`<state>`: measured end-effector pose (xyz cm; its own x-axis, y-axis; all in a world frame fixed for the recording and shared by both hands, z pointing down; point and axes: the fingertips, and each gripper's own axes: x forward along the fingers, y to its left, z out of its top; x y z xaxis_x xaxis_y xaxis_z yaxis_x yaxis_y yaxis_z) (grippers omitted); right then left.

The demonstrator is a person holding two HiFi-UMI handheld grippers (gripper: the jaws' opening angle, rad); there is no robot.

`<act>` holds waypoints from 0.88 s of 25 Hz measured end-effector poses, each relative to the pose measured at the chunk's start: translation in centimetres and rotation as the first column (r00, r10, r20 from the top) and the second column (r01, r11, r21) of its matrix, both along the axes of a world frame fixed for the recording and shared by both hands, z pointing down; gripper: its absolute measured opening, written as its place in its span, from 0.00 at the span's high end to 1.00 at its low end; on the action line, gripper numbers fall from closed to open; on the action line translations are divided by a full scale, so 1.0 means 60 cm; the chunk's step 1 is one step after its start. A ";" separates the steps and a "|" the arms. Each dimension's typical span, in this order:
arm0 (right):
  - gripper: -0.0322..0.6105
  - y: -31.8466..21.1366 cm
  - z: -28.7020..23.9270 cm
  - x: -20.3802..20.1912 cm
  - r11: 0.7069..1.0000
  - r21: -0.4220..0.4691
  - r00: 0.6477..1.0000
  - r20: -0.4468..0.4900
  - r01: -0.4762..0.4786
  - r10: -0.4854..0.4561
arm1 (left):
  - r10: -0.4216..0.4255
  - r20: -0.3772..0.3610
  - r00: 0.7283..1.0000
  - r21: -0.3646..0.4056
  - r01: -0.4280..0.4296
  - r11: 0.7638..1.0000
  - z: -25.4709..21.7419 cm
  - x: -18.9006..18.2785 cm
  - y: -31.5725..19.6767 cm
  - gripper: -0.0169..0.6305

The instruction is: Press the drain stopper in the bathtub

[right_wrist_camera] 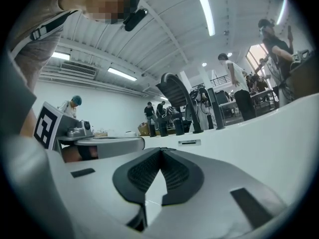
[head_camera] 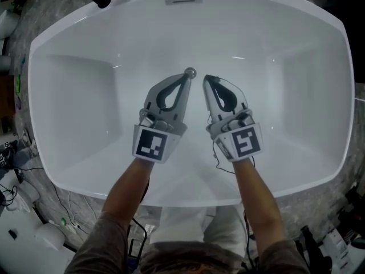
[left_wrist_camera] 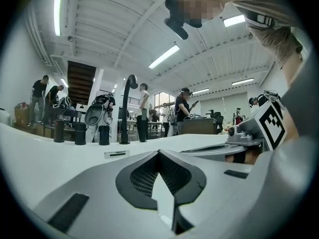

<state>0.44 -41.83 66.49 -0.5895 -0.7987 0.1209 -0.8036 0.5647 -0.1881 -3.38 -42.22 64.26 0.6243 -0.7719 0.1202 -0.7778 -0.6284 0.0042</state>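
A large hall with a white ribbed ceiling [left_wrist_camera: 114,24] and long tube lamps [left_wrist_camera: 58,14]. A dark staircase [left_wrist_camera: 79,81] rises at the left. Far behind, people [left_wrist_camera: 144,96] stand near tables [left_wrist_camera: 199,126]. Cables [head_camera: 25,169] lie on the grey speckled floor [head_camera: 319,204].

Left gripper [head_camera: 186,77] and right gripper [head_camera: 207,80] side by side, tips angled toward each other. Both jaw pairs closed, empty.

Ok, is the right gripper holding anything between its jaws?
No, the jaws of the right gripper meet at their tips, with only the white bathtub showing through the gap below.
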 end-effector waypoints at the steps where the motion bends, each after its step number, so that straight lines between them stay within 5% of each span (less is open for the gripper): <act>1: 0.95 -0.002 0.016 0.002 1.000 -0.001 1.000 -0.002 0.003 -0.003 | 0.000 -0.002 1.000 0.001 0.000 1.000 0.014 0.003 -0.002 0.97; 22: 0.95 -0.050 0.267 0.004 0.999 -0.036 1.000 -0.002 0.026 -0.026 | -0.031 0.005 1.000 -0.049 0.031 0.998 0.292 0.009 -0.055 0.97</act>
